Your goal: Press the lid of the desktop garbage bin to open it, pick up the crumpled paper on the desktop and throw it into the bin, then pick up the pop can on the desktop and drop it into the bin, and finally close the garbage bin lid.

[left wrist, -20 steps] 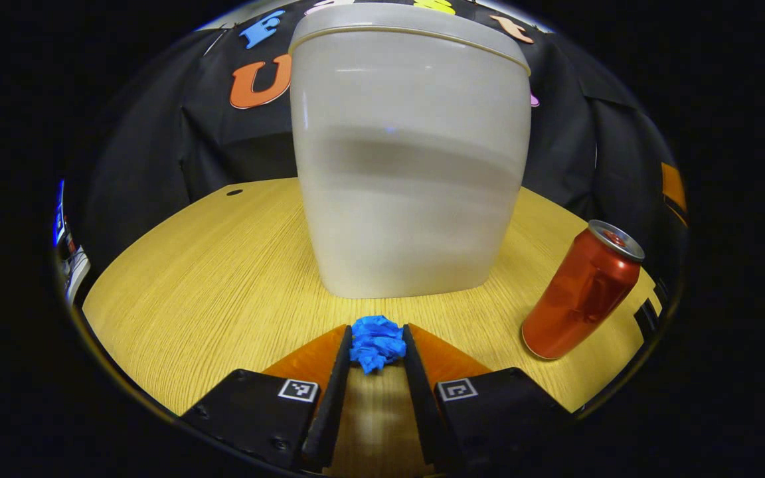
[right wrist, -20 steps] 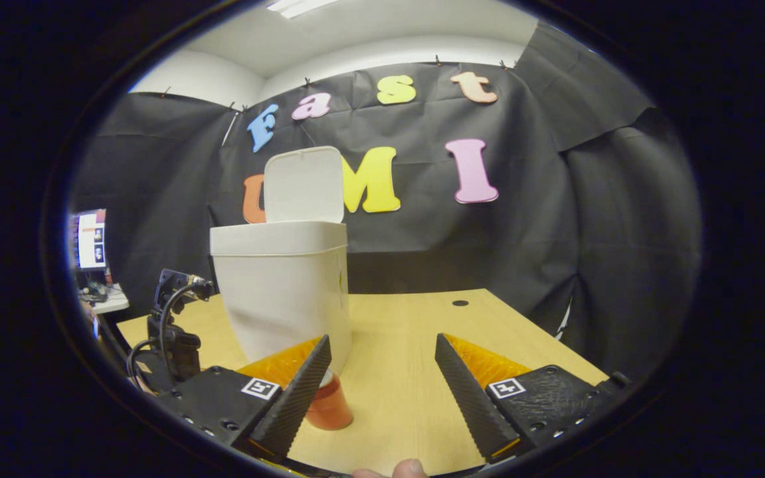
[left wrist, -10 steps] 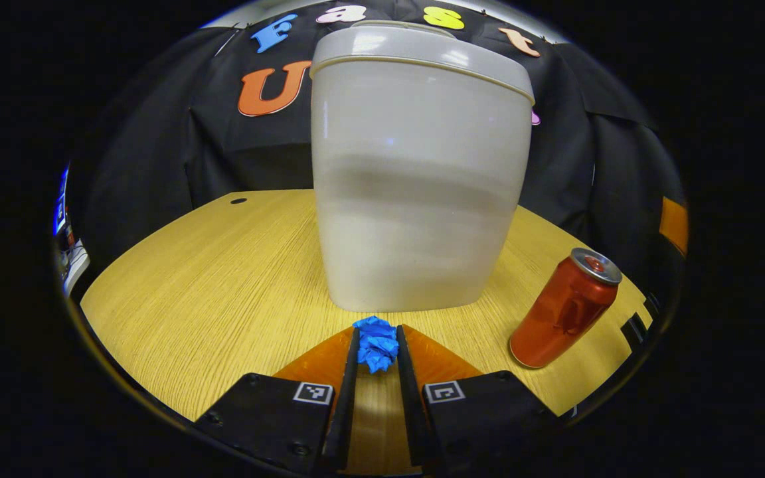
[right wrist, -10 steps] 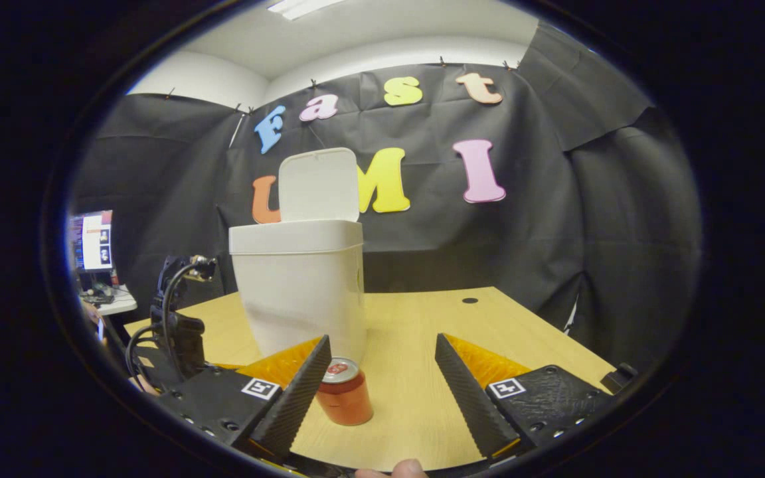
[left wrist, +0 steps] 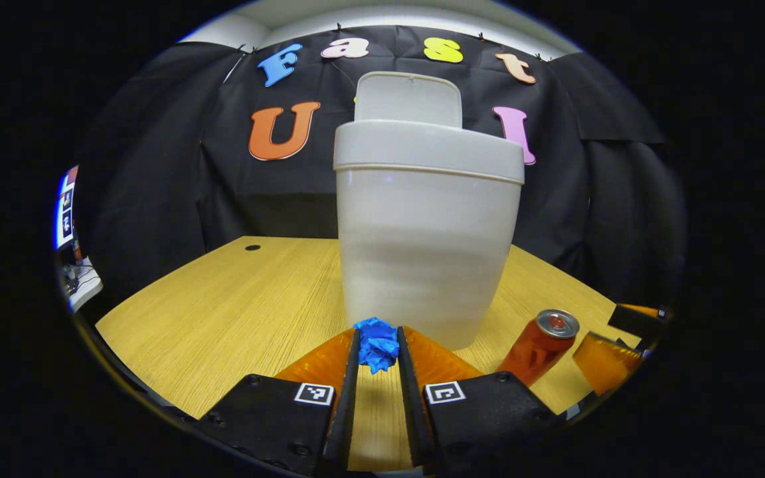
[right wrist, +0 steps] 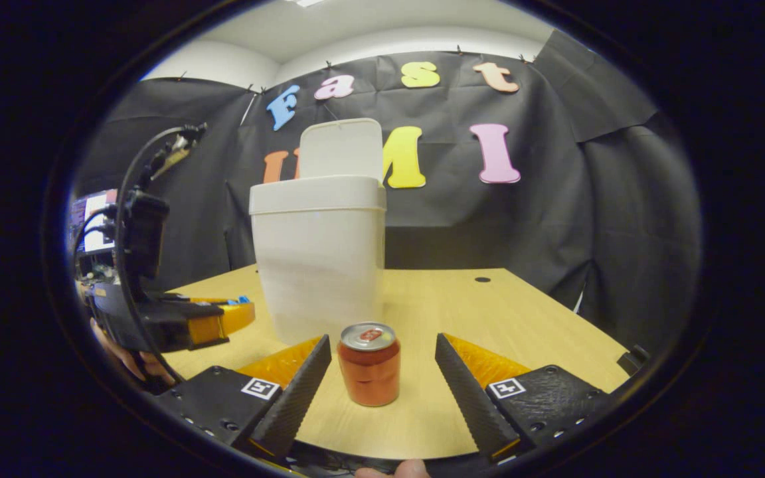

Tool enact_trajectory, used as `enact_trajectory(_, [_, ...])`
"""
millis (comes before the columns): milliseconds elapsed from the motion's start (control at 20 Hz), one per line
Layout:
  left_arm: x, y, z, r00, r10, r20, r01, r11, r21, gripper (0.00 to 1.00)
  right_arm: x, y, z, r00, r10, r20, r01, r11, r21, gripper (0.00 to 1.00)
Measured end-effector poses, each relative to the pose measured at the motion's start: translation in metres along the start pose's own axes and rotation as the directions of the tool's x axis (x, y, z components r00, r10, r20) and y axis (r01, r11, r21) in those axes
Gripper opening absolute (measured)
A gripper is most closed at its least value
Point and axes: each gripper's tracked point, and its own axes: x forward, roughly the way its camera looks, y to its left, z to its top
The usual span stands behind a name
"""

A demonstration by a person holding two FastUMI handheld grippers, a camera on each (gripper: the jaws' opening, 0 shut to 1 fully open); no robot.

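Pinching the blue paper [left wrist: 377, 345] right at its fingertips, the left gripper [left wrist: 377, 352] has both fingers pressed on the wad from either side — the wad sits wedged between the tips and looks lifted clear of the table [left wrist: 223, 318]. Straight ahead of those fingers stands the white bin [left wrist: 425, 232], with its lid [left wrist: 409, 98] flipped up and standing upright behind the rim, so the top is open. Off to the right of the left fingers the red can [left wrist: 538, 346] stands on the table, and just past it a bit of the right gripper's finger pokes in at the edge.

In the right gripper view, the right gripper [right wrist: 382, 382] has its fingers spread wide, and the can [right wrist: 369, 364] stands upright between them, near the tips, touching neither one. The bin [right wrist: 319, 259] is beyond the can, a little left of the gap between the fingers, lid [right wrist: 341, 147] up here too. Further left of the fingers you can see the left gripper [right wrist: 240, 311] held above the table [right wrist: 489, 318], with a speck of blue paper [right wrist: 243, 299] at its tip — a hand [right wrist: 133, 362] grips it from below, and a black cable [right wrist: 131, 192] loops up over its body.
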Motion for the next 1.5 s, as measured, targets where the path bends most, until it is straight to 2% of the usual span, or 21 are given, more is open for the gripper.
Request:
enact_trajectory(150, [-0.011,0.005,0.019,0.998,0.012,0.065,-0.012,1.0,0.006,0.36,0.008,0.003,-0.014,0.999,-0.006,-0.033,0.005,1.0,-0.006,0.98])
enact_trajectory(400, [-0.023,0.011,0.034,0.994,0.012,0.108,-0.012,1.0,0.008,0.36,0.023,0.008,-0.037,0.996,-0.005,-0.093,0.006,1.0,0.006,0.99])
enact_trajectory(500, [-0.026,0.013,0.037,0.993,0.017,0.12,-0.019,1.0,0.013,0.39,0.028,0.008,-0.047,0.994,-0.013,-0.113,0.014,1.0,0.003,0.98])
enact_trajectory(700, [-0.033,0.019,0.043,0.989,0.024,0.147,-0.027,1.0,0.017,0.35,0.042,0.012,-0.059,0.987,-0.018,-0.159,0.022,0.999,0.028,0.98])
enact_trajectory(1050, [-0.039,0.036,0.047,0.985,0.049,0.164,-0.051,0.999,0.008,0.36,0.069,0.016,-0.071,0.976,-0.017,-0.218,0.03,0.998,0.059,0.98])
enact_trajectory(1250, [-0.037,0.044,0.054,0.983,0.055,0.173,-0.057,0.998,0.005,0.36,0.074,0.01,-0.079,0.967,-0.053,-0.251,0.068,0.996,0.051,0.98])
enact_trajectory(1300, [-0.036,0.044,0.059,0.981,0.058,0.183,-0.06,0.998,0.004,0.39,0.075,0.011,-0.08,0.966,-0.047,-0.256,0.066,0.996,0.066,0.97])
enact_trajectory(1350, [-0.038,0.043,0.065,0.979,0.061,0.192,-0.063,0.998,0.005,0.39,0.075,0.01,-0.08,0.965,-0.041,-0.26,0.064,0.995,0.08,0.89])
enact_trajectory(1400, [-0.037,0.043,0.069,0.977,0.062,0.203,-0.065,0.998,0.007,0.36,0.073,0.01,-0.077,0.965,-0.037,-0.261,0.061,0.995,0.085,0.84])
enact_trajectory(1500, [-0.04,0.044,0.077,0.971,0.062,0.229,-0.066,0.998,0.007,0.36,0.072,0.009,-0.074,0.969,-0.03,-0.246,0.054,0.994,0.09,0.82])
